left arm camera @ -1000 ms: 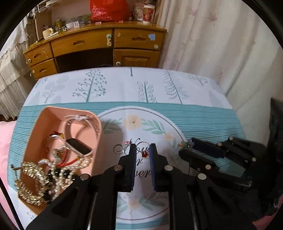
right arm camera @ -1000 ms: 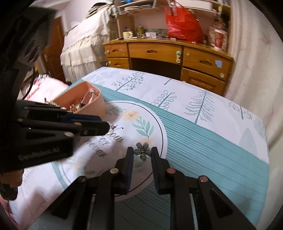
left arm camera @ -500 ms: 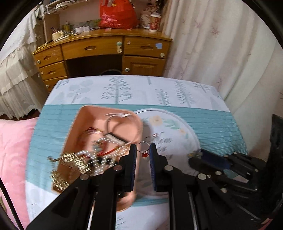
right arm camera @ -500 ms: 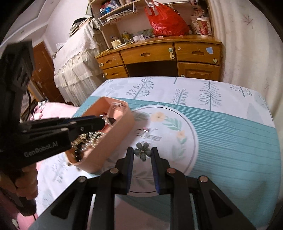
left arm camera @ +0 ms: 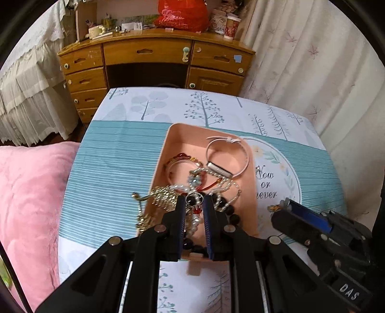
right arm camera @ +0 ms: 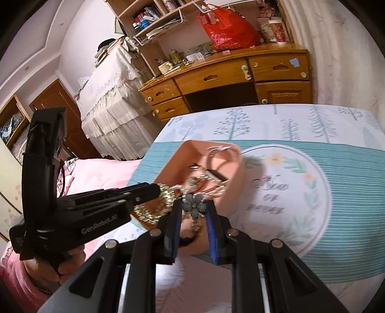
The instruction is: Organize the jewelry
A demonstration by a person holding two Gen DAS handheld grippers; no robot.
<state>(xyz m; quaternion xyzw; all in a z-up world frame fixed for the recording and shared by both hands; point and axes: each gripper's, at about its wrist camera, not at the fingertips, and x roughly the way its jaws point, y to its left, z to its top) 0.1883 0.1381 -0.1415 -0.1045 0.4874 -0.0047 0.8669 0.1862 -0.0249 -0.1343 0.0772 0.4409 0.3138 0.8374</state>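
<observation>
From the left wrist view, my left hand-held gripper (left arm camera: 194, 204) is closed to a narrow gap on a small ring with a red charm (left arm camera: 195, 204), and it hangs right above the pink tray (left arm camera: 166, 154). The tray already carries a tangle: a white strap bracelet (left arm camera: 226, 154), a pearl strand (left arm camera: 223, 190), and a gold chain (left arm camera: 156, 199) that spills over the near left rim. To do this step well, I would lower the ring toward the open floor of the tray at the far end, away from the chain, and let go only once it sits low, so it does not bounce out or snag. My right hand-held gripper (left arm camera: 276, 207) shows at the right edge, near the tray's right wall.

From the right wrist view, the right hand-held gripper (right arm camera: 193, 207) pinches a grey-blue flower piece (right arm camera: 194, 203) between its pads, near the tray's (right arm camera: 192, 149) close corner. The left one (right arm camera: 157, 190) reaches in from the left just beside it, so I judge that I should release one at a time to keep the tips from knocking together.

The surface (left arm camera: 115, 154) wears a teal striped cloth with trees and a round printed motto. A pink bedcover (left arm camera: 28, 192) lies to its left, a wooden dresser (left arm camera: 149, 62) with a red bag (left arm camera: 182, 14) stands behind, and pale curtains (left arm camera: 300, 60) hang to the right.
</observation>
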